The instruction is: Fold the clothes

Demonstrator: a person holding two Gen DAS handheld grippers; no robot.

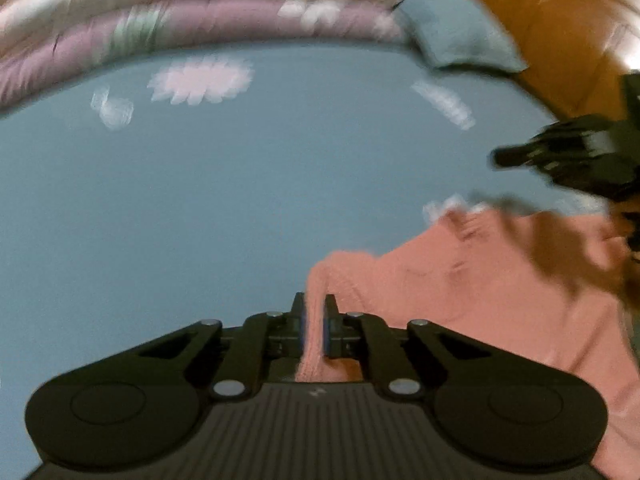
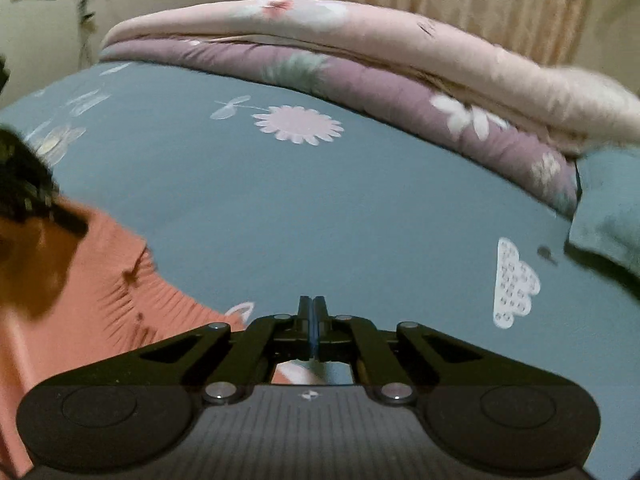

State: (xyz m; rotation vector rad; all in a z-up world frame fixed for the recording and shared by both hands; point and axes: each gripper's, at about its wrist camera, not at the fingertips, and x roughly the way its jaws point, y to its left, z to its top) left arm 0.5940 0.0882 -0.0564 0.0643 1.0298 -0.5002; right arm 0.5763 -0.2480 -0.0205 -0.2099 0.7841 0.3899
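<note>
Two tools: left tool [image 1: 314, 312] pinches a fold of the salmon-pink knitted garment [image 1: 480, 288]; right tool [image 2: 313, 316] pressed together, nothing visible between.
Garment: spread on the bed.
Surface: blue flower-print bedsheet [image 2: 320, 208].
Room: folded pink and purple quilts [image 2: 360, 60], blue pillow [image 1: 456, 36], orange wooden headboard [image 1: 560, 32].

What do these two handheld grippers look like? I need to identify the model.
Both match: the left gripper and right gripper are matte black, with ribbed bodies bearing a small white logo, rounded side lobes, silver pivot pins, and thin jaws lined in blue.
</note>
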